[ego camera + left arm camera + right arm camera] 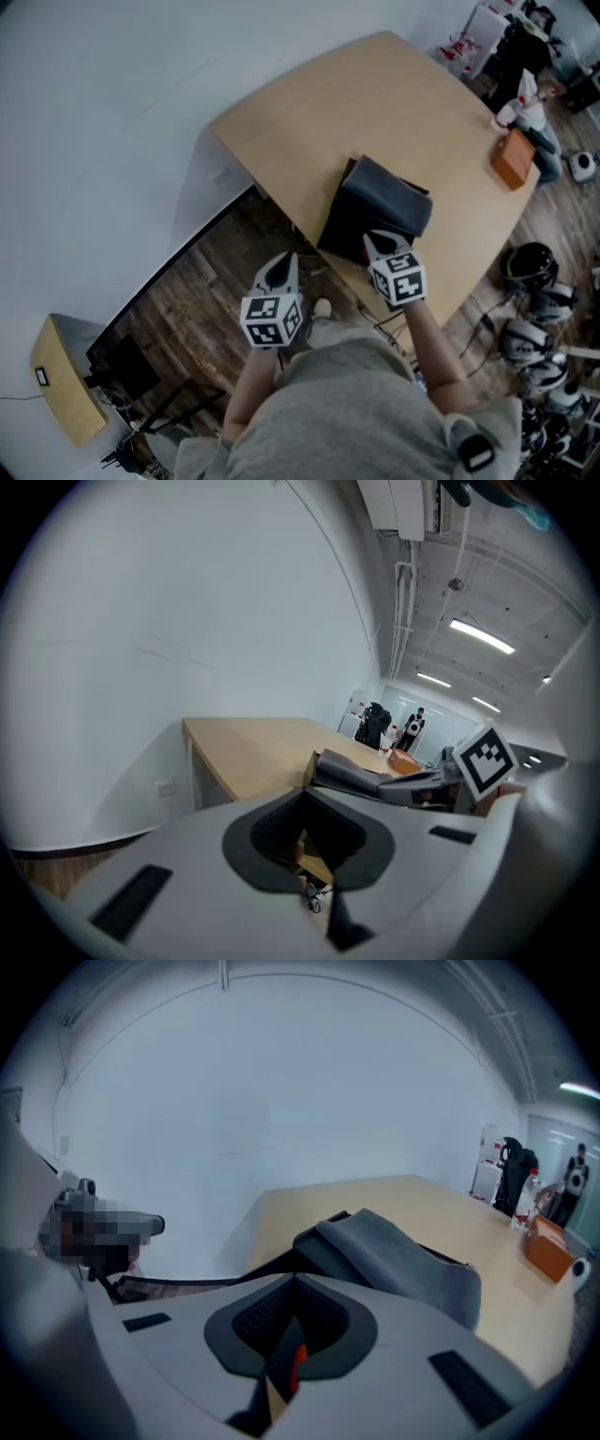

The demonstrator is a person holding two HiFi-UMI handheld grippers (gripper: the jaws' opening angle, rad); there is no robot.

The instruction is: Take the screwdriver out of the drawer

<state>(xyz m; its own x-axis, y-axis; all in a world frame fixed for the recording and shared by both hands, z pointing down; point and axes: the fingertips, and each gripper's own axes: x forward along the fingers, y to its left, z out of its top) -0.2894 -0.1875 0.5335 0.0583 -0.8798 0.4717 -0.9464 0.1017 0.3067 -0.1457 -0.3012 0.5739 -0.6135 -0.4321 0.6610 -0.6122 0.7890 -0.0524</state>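
No drawer and no screwdriver show in any view. My left gripper (281, 269) hangs over the wooden floor in front of the table, its jaws together and nothing in them. My right gripper (381, 244) is at the table's near edge, over the lower part of a dark grey chair (375, 206) that stands against the light wood table (375, 103). Its jaws are shut. In the left gripper view the left gripper (306, 791) points past the table corner, with the right one's marker cube (486, 757) at the right. In the right gripper view the right gripper (295, 1281) points at the chair's grey back (394, 1258).
An orange box (514, 157) and a bottle (531, 105) sit at the table's far right. Black helmets and gear (534, 309) lie on the floor at the right. A small wooden stand (61, 380) and a dark screen (127, 361) are at the lower left, by the white wall (103, 122).
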